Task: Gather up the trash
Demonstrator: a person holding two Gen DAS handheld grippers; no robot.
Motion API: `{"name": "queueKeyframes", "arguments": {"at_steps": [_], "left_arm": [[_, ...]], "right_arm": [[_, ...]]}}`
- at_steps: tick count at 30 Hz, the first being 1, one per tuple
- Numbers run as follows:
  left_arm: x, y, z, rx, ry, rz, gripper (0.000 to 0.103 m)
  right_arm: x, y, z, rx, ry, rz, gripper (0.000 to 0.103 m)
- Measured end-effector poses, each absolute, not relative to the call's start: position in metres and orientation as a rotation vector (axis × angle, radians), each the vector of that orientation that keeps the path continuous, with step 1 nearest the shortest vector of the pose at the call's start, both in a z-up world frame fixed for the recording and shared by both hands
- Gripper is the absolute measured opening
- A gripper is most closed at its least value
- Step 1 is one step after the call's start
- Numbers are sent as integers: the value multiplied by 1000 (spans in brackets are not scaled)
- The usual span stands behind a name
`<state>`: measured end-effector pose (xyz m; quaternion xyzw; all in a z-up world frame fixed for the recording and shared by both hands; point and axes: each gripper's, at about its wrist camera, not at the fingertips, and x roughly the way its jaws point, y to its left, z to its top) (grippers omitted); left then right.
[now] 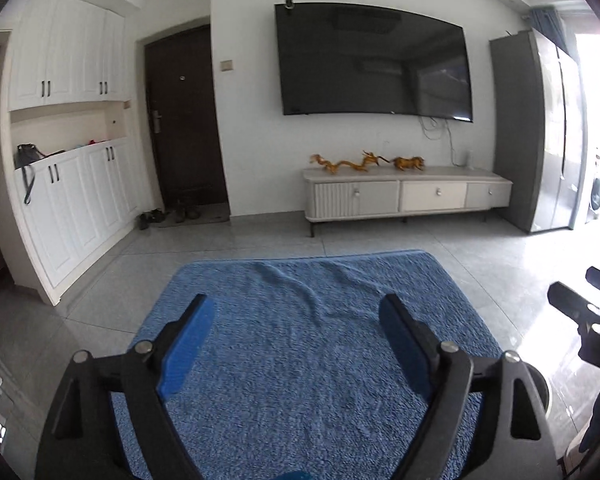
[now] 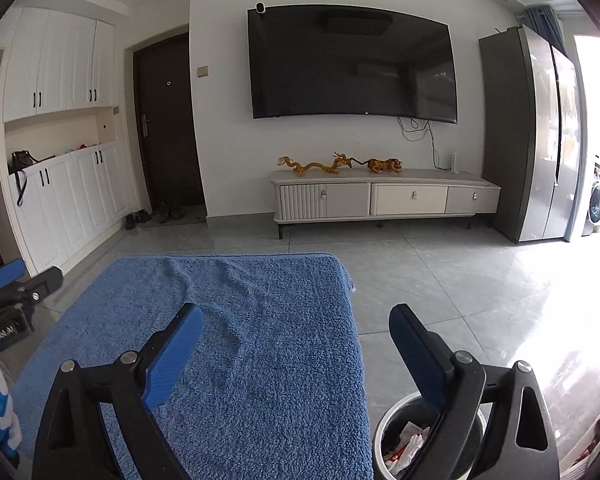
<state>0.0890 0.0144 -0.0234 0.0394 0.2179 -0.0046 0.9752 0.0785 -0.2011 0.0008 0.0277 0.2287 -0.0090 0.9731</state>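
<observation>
left hand-held gripper [image 1: 296, 320] wide, empty | right hand-held gripper [image 2: 296, 330] wide, empty | trash [image 2: 406, 442] crumpled white-red wrappers in bin [image 2: 380, 426]

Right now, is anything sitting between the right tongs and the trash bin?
Nothing visible blocks it. The right tongs are open and empty, and the trash bin stands on the floor beside the blue towel, directly under the right finger, already holding crumpled wrappers.
</observation>
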Motion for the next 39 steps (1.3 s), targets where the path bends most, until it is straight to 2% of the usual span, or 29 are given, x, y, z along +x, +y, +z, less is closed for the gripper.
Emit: {"name": "queueKeyframes", "arguments": {"at_steps": [11,39], "left_arm": [[100,27,-32,42,419,69,95],[123,54,-51,15,459,139,96]], "right_arm": [[88,-208,-10,51,474,-111,103],[88,-230,-6,51,442,-261,103]]}}
